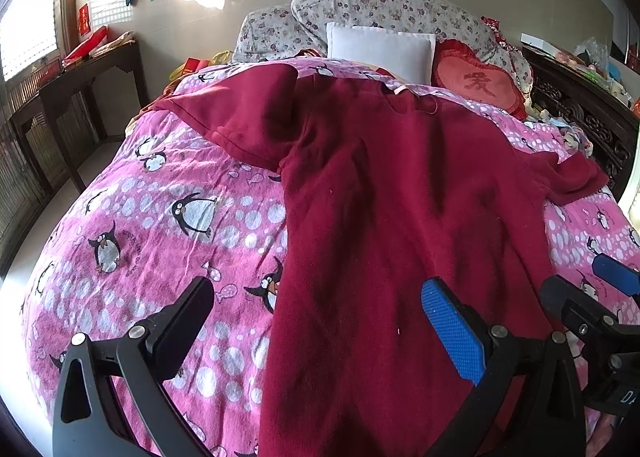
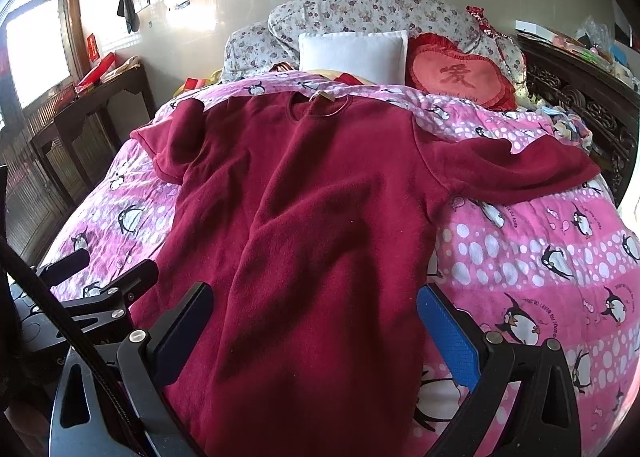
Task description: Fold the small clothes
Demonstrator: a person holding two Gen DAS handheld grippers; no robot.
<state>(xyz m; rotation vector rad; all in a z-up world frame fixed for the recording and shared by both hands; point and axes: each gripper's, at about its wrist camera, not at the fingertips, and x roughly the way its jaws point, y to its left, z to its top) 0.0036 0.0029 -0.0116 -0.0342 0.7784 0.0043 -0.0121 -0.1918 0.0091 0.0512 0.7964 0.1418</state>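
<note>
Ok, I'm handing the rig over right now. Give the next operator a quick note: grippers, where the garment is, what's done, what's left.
Left gripper: open, empty, above the near left edge of the red top.
Right gripper: open, empty, above the near right part of the top.
Garment: spread out on the pink penguin quilt, collar toward the pillows, both sleeves out to the sides; the left sleeve lies partly doubled over.
Done: laid out, no fold visible yet.
Left: all folding; probably start by bringing the sleeves in, then fold the body.
</note>
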